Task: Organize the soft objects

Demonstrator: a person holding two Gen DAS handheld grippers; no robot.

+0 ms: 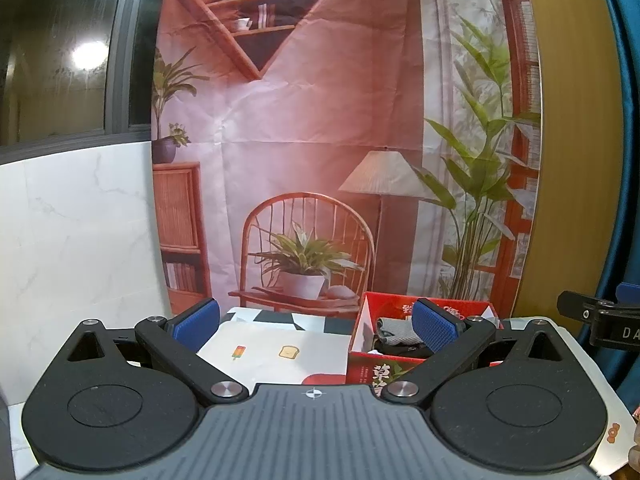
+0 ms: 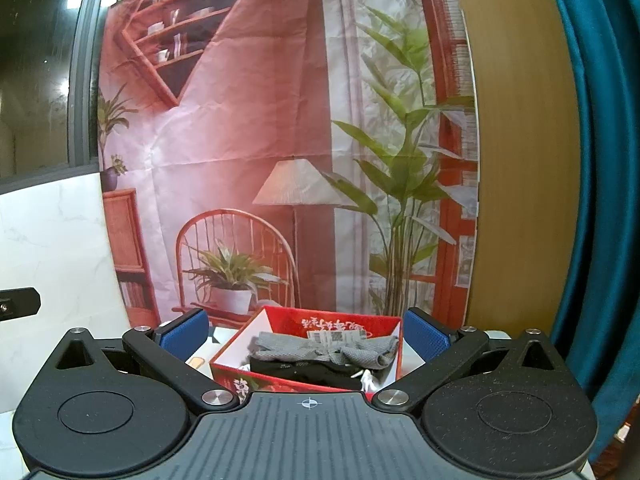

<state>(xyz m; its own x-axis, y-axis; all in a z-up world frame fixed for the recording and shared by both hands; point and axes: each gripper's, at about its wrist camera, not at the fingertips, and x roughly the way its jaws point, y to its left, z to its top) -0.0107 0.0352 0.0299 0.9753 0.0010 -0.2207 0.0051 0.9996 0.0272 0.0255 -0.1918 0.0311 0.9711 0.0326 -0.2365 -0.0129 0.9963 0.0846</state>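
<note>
Socks (image 2: 326, 354) lie inside the red box (image 2: 236, 376); both the left gripper (image 1: 316, 326) and right gripper (image 2: 306, 334) are open and empty, so the task seems nearly done.

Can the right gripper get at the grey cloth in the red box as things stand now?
Probably yes. The right gripper is open and faces the red box, whose top is open. The grey cloth lies on top of the pile, with nothing over it.

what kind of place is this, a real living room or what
Probably a staged recording corner, not a real living room: the furniture is printed on a creased backdrop hung over a tiled wall, with a red box of cloths on the table.
</note>
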